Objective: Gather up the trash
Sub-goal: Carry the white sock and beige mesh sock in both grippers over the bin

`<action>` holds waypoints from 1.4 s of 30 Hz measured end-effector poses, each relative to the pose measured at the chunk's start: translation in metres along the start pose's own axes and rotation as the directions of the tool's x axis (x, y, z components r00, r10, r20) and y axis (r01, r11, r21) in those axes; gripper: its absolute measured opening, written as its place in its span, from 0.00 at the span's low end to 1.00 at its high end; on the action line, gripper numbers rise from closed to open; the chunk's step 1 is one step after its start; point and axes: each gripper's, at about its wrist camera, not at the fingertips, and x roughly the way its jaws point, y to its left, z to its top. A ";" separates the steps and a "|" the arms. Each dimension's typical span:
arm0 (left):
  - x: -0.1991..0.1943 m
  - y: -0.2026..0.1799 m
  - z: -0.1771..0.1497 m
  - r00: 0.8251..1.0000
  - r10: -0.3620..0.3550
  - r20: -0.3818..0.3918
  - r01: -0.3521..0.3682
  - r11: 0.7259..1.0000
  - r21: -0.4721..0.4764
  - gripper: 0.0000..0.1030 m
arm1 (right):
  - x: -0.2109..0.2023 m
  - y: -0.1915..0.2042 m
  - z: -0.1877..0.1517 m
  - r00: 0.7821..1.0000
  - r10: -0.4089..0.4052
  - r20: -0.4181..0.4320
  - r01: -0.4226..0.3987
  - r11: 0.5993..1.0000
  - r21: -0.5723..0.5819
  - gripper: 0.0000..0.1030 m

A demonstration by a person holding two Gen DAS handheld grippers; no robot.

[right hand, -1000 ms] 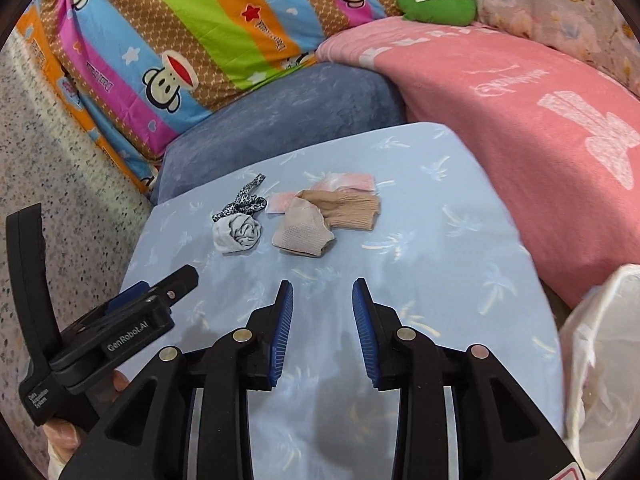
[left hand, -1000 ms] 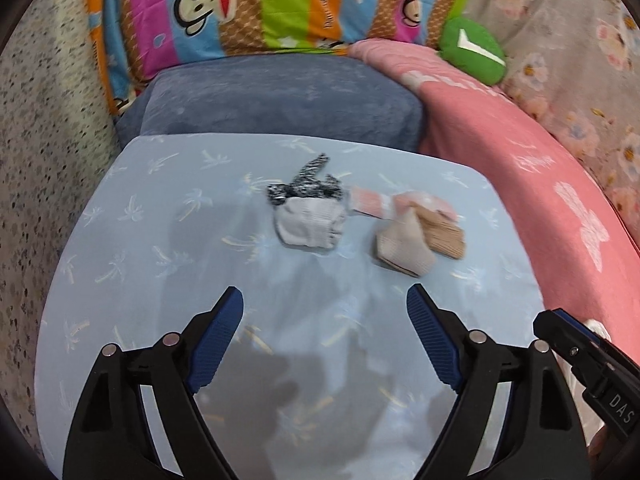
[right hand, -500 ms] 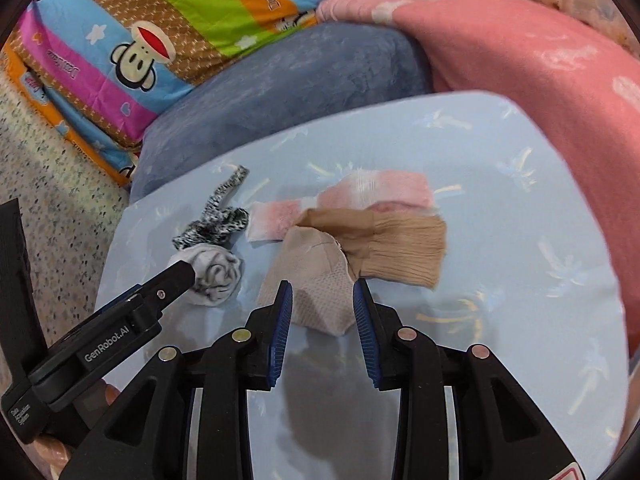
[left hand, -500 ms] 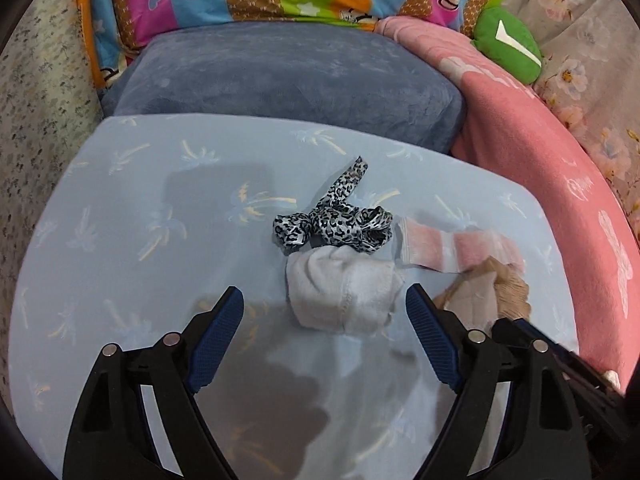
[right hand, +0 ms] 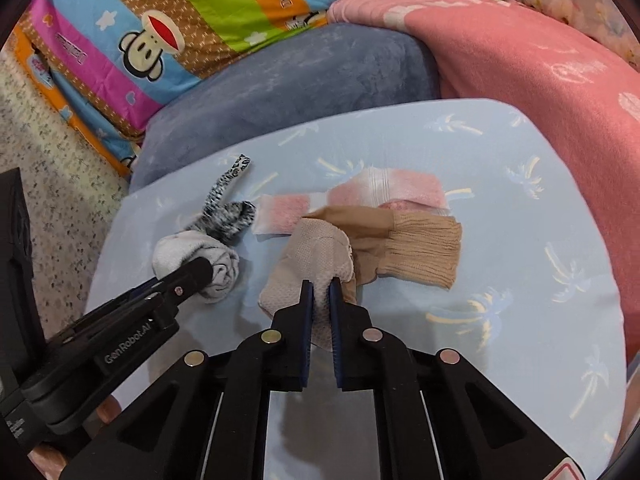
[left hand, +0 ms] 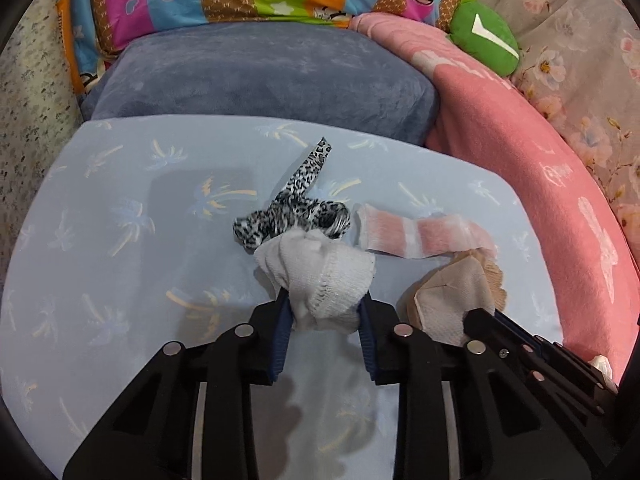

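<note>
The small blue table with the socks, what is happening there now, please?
A person works with two hand-held claws on the blue table. The left claw is closing on the white sock, which is bunched between its pads. The right claw is closing on the beige mesh sock. Both socks rest on the table, not yet lifted. The leopard-print strip, the pink sock and the tan ribbed sock lie untouched.
</note>
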 end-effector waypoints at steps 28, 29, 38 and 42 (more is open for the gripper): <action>-0.174 -0.153 -0.060 0.959 -0.158 0.234 0.093 0.960 0.265 0.28 | -0.294 -0.078 -0.072 0.924 -0.045 0.381 0.003 0.994 0.111 0.08; -0.176 -0.159 -0.064 0.958 -0.165 0.235 0.097 0.956 0.276 0.28 | -0.301 -0.085 -0.075 0.921 -0.052 0.387 0.005 0.993 0.119 0.08; -0.191 -0.212 -0.095 0.947 -0.230 0.226 0.130 0.913 0.386 0.28 | -0.348 -0.135 -0.107 0.896 -0.120 0.428 0.035 0.979 0.203 0.08; -0.194 -0.231 -0.108 0.944 -0.250 0.214 0.140 0.893 0.428 0.28 | -0.362 -0.154 -0.123 0.888 -0.146 0.437 0.046 0.972 0.231 0.08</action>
